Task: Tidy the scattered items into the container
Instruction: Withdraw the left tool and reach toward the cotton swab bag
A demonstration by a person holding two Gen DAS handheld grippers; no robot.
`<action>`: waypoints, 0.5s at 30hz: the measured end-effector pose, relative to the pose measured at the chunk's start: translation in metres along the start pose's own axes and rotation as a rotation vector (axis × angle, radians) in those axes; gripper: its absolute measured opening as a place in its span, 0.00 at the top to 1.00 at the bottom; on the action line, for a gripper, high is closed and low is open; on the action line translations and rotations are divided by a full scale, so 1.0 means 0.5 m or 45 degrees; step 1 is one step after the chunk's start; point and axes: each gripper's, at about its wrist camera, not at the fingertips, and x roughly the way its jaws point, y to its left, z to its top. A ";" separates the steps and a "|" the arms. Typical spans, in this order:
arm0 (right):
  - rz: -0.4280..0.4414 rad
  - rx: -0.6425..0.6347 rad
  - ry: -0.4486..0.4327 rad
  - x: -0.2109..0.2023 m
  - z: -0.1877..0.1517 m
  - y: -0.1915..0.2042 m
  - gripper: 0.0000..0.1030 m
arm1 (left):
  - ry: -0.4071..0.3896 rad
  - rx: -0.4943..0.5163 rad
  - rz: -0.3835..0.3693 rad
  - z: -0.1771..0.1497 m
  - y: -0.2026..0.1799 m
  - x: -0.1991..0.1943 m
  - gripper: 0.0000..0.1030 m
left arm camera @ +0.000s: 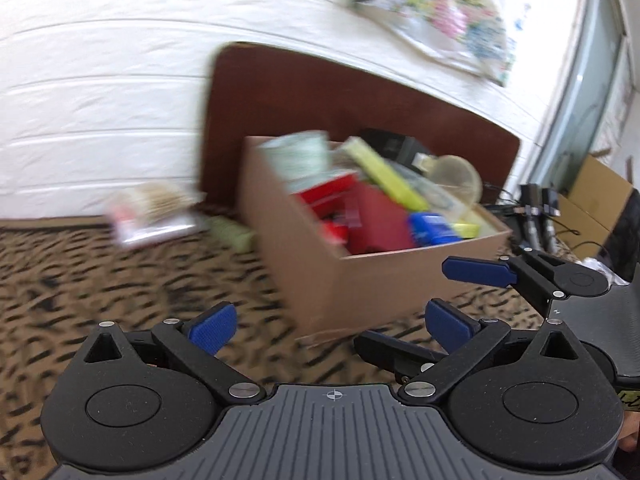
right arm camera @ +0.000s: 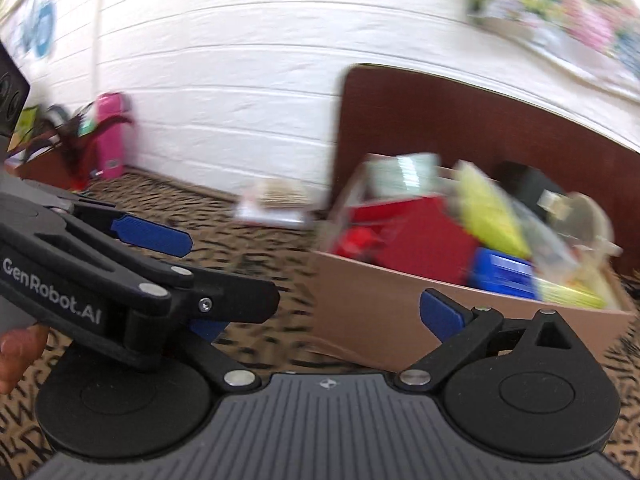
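Observation:
A brown cardboard box (left arm camera: 360, 284) (right arm camera: 372, 312) stands on a tiger-patterned cloth (left arm camera: 120, 280), filled with a red pack (left arm camera: 376, 220), a yellow-green box (left arm camera: 384, 172), a blue pack (left arm camera: 432, 228) and a clear cup (left arm camera: 456, 176). Left of it, outside, lie a clear packet (left arm camera: 152, 212) (right arm camera: 276, 200) and a pale green item (left arm camera: 234, 232). My left gripper (left arm camera: 330, 326) (right arm camera: 224, 268) is open and holds nothing, a short way before the box. My right gripper (right arm camera: 324, 320) (left arm camera: 400, 306) is open and holds nothing too, close beside the left one.
A dark brown board (left arm camera: 280, 92) leans on the white wall behind the box. Black cables and a second cardboard box (left arm camera: 592, 196) sit at the right. A pink object (right arm camera: 110, 136) and clutter stand far left. The views are motion-blurred.

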 end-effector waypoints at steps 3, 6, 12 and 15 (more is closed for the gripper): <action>0.049 -0.036 -0.013 0.024 0.024 0.064 0.03 | -0.031 -0.043 0.054 0.000 0.063 -0.035 0.00; 0.075 -0.067 -0.030 0.061 0.051 0.120 0.03 | -0.048 -0.067 0.091 0.007 0.121 -0.054 0.00; 0.077 -0.033 0.026 0.168 0.080 0.174 0.03 | -0.046 -0.093 0.167 0.022 0.225 -0.043 0.00; 0.052 0.007 0.059 0.225 0.085 0.176 0.03 | -0.036 -0.114 0.193 0.031 0.271 -0.018 0.00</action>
